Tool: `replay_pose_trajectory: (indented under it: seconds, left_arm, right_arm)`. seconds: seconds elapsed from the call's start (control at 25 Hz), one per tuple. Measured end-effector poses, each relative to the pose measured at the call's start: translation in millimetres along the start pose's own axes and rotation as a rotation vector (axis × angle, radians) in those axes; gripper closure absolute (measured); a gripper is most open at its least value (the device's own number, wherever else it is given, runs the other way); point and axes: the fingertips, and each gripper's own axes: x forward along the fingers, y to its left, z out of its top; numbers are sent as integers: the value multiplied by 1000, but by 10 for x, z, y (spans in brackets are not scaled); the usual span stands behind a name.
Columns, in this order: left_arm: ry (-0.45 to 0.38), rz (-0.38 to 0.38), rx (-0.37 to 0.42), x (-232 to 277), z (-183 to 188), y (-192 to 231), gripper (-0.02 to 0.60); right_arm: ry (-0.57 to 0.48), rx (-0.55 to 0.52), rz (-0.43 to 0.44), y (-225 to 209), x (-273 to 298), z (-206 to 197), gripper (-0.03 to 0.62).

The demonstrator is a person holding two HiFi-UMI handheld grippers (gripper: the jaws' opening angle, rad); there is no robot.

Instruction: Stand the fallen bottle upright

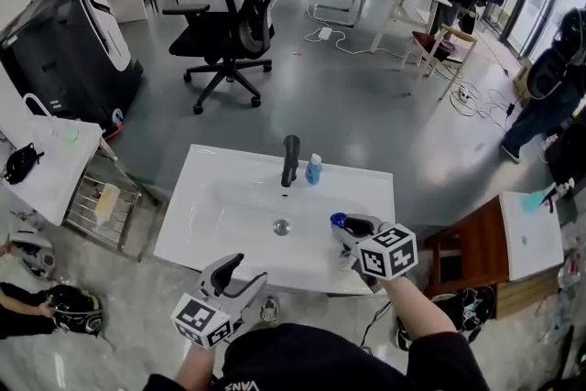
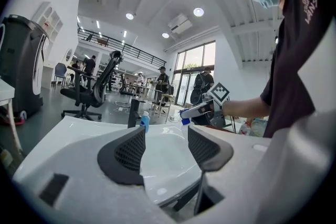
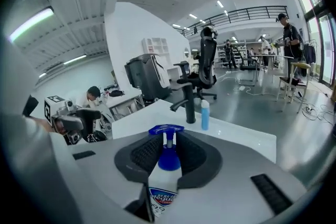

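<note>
Right tongs (image 3: 167,142) clamp the pump bottle (image 3: 163,186), left tongs (image 2: 165,147) gape empty; faucet (image 1: 290,158), blue bottle (image 1: 314,169) beyond.

Pump bottle (image 3: 164,191) — lower body and half its label hidden inside the right tool (image 3: 167,150).

The washbasin (image 1: 220,197) is smooth, glossy white, and its faucet (image 1: 290,160) is matt black. The pump bottle (image 3: 164,189) looks like smooth white plastic. The grey floor (image 1: 366,96) has a dull sheen.
</note>
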Motion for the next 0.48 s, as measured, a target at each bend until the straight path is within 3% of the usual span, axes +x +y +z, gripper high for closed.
replay_pose_trajectory:
  seconds: [0.48]
  left_arm:
    - [-10,53,-34,-241,-19,520,331]
  right_arm:
    - [-150,-116,141,919,881,717,513]
